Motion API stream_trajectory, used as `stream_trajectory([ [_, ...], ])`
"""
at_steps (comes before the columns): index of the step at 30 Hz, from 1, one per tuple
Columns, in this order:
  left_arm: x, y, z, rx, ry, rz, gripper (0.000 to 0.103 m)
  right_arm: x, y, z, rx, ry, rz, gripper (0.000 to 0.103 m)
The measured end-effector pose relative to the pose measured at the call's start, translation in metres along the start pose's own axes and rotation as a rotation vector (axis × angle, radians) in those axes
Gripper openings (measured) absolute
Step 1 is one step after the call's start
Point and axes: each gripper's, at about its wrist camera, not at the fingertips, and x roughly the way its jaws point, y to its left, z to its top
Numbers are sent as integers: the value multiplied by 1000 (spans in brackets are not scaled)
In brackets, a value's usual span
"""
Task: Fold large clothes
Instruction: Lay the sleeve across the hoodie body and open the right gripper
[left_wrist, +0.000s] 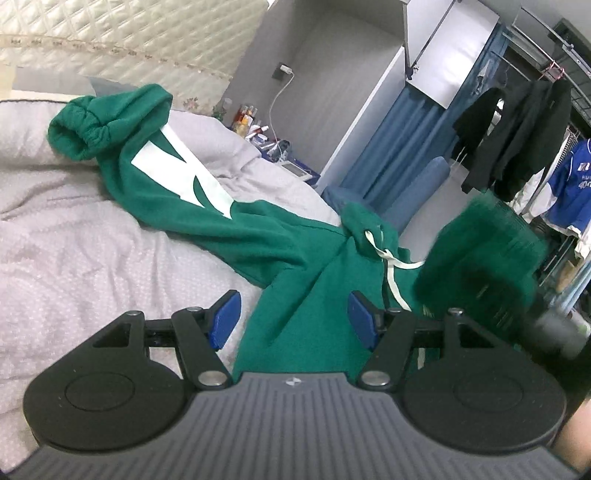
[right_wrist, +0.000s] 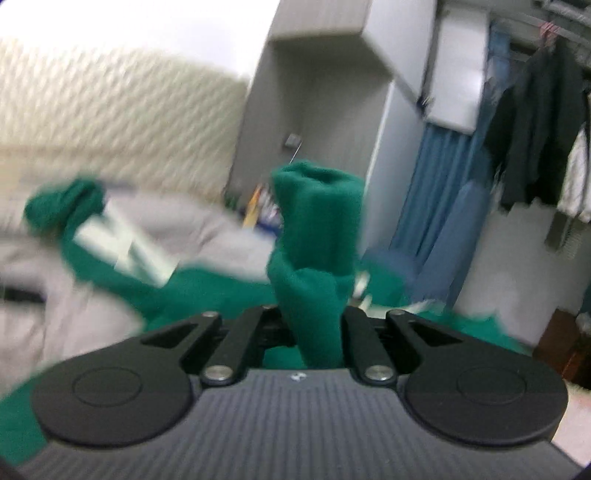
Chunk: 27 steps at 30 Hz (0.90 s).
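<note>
A pair of green sweatpants (left_wrist: 207, 218) with a white print and a white drawstring (left_wrist: 388, 262) lies stretched across the bed. One cuffed leg end (left_wrist: 81, 129) rests far left near the pillow. My left gripper (left_wrist: 293, 319) is open, its blue pads on either side of the green fabric near the waist. My right gripper (right_wrist: 312, 325) is shut on a bunched fold of the sweatpants (right_wrist: 314, 229), which stands up between its fingers. That lifted green part shows blurred in the left wrist view (left_wrist: 480, 266).
The bed has a grey dotted quilt (left_wrist: 74, 258) and a padded headboard (left_wrist: 129, 33). A nightstand with bottles (left_wrist: 255, 125) stands beyond the bed. A white wardrobe with blue curtain (left_wrist: 391, 147) and a rack of hanging clothes (left_wrist: 524, 136) are at the right.
</note>
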Motion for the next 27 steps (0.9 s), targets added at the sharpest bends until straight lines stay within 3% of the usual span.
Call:
stream_trajectory([
  [6,18,-1,-5,11,-8,-39,69,14,29,-52,-41,132,62,11],
  [10,29,-1,-7,7,-23,-66,69,21,33,-57,-22,213,102,15],
  [12,34,-3,-7,10,-20,-97,69,19,33,-62,13,255,131,24],
  [14,36,-6,-8,22,-20,-116,69,12,27,-62,51,281,153,49],
  [17,34,-13,-11,42,-12,-166,69,-4,21,-58,67,263,190,73],
  [23,26,-29,-21,103,-16,-179,69,-55,2,-50,139,277,247,74],
  [27,25,-41,-32,158,6,-194,69,-77,-17,-45,220,263,231,74],
])
